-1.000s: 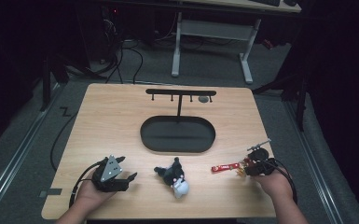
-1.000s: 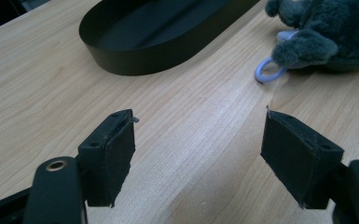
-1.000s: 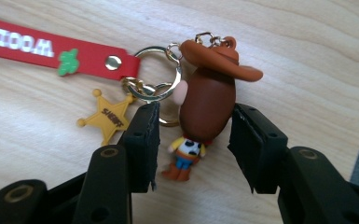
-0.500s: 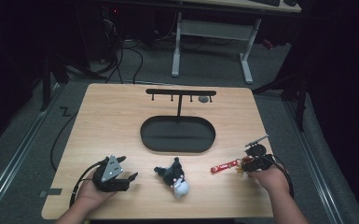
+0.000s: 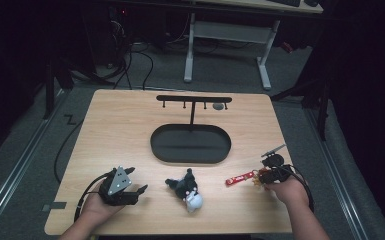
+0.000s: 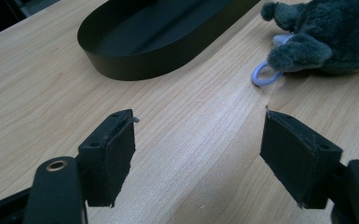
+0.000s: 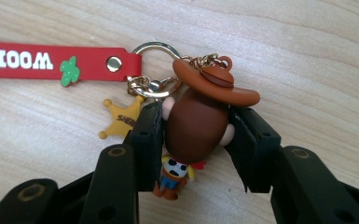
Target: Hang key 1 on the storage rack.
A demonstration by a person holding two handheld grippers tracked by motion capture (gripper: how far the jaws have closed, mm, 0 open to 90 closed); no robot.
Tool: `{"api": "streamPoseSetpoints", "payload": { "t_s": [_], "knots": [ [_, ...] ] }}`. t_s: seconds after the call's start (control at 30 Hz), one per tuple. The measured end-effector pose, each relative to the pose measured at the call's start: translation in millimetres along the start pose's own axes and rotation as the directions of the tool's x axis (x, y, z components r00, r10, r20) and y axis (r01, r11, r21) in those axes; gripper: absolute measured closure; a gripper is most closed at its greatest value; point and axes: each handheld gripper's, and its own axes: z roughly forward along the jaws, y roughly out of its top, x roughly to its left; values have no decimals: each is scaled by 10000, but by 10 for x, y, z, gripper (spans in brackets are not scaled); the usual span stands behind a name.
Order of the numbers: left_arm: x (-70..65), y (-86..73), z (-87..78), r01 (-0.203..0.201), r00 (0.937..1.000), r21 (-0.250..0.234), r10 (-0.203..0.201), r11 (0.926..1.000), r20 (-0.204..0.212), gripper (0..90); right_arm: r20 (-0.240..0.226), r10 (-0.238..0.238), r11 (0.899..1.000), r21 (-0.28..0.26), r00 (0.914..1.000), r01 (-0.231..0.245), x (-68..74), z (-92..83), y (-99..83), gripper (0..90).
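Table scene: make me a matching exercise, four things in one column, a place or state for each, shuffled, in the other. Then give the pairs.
Things:
1. cowboy figure keychain
2. plush toy
3. black oval tray
4. left gripper

Places or states:
A. jaws wide apart above bare wood
B. lies on the table between the two grippers
C. at the foot of the hook stand, mid-table
D. clamped by the head between two black pads

Pairs: 1-D, 2-B, 3-C, 4-A
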Motion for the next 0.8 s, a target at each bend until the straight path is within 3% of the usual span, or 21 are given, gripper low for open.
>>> {"api": "streamPoseSetpoints", "payload": {
  "t_s": [0.4,0.8],
  "knots": [
    [-20,22,32,-138,9998,49,137,9999,138,267,-573,-87,9986,-532,9983,56,62,-291,-4,575],
    [-40,13,7,-232,9997,89,231,9997,99,269,-730,-486,9961,-770,9961,429,176,-624,6,578]
  ]
}}
